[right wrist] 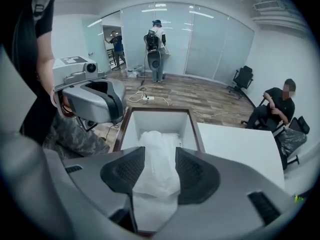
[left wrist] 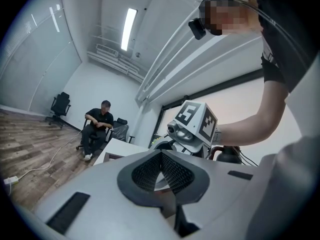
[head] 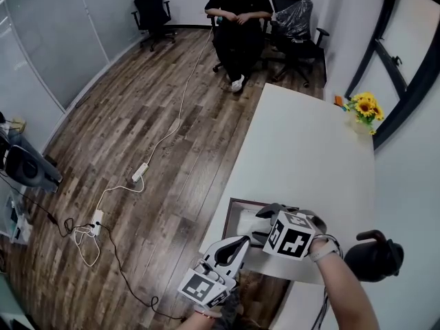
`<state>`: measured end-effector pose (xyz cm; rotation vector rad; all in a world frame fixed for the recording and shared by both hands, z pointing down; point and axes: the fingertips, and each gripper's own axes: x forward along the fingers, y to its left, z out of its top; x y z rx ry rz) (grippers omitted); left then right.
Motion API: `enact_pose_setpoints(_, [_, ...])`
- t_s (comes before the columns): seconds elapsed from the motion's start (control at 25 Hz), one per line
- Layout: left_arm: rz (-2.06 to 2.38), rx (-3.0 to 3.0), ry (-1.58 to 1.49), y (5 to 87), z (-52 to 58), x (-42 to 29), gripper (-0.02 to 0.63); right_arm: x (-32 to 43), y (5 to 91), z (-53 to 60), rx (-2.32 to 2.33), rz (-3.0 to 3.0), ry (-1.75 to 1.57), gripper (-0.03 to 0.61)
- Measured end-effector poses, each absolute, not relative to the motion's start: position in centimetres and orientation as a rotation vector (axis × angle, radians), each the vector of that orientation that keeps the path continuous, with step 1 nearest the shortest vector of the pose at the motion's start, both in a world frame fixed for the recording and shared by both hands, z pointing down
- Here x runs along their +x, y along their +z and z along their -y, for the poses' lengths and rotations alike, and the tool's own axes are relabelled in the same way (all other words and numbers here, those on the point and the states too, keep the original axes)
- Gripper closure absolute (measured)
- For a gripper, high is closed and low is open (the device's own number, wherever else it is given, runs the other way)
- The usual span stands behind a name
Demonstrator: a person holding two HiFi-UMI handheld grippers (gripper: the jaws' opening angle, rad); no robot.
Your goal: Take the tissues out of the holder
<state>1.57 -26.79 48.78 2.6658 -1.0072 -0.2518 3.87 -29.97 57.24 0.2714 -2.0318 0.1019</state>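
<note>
The tissue holder (head: 236, 203), a dark-rimmed open box with a white inside (right wrist: 160, 119), stands at the near edge of the white table (head: 309, 157). In it lies a clear-wrapped pack of white tissues (right wrist: 158, 139). My right gripper (right wrist: 160, 152) reaches down over the box (head: 269, 215). Its jaws stand wide apart with the upper end of the pack between the pads, and I see no squeeze on it. My left gripper (left wrist: 161, 156) hangs just off the table's near-left edge (head: 244, 243). It points at the right gripper, pads meeting at the tips, holding nothing.
A person in black sits on an office chair (head: 237, 19) past the table's far end. A vase of sunflowers (head: 364, 108) stands at the table's right edge. A black rounded object (head: 375, 256) sits right of my right arm. A cable and power strip (head: 141, 172) lie on the wooden floor.
</note>
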Motion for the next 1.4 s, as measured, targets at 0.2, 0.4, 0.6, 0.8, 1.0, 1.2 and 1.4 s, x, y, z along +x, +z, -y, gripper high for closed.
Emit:
enact_pose_setpoints(0.2, [1.013,2.651,-0.239,49.6,26.5,1.4,0.606,3.8,58.8,30.2,0.238,1.962,0.068,0.404])
enact_pose_setpoints(0.4, [1.026,2.638,-0.235,49.8,26.4,1.3,0.606,3.7,59.5,30.2,0.211,1.918,0.015,0.405])
enact_pose_setpoints(0.6, [1.039,2.618,-0.225,50.5,26.3,1.0,0.606,3.1,60.6,30.0,0.170,1.850,0.018,0.405])
enact_pose_setpoints(0.8, [1.046,2.610,-0.223,50.5,25.9,0.8,0.606,3.3,61.4,29.8,0.200,1.861,0.113,0.405])
enact_pose_setpoints(1.0, [1.054,2.604,-0.240,50.5,26.0,0.3,0.606,3.2,61.7,29.5,0.186,1.863,0.181,0.444])
enact_pose_setpoints(1.2, [1.041,2.596,-0.230,50.7,26.0,0.4,0.606,3.3,61.2,29.4,0.182,1.868,0.181,0.499])
enact_pose_setpoints(1.4, [1.032,2.600,-0.232,50.5,26.1,0.5,0.606,3.4,60.1,29.7,0.232,1.904,0.168,0.514])
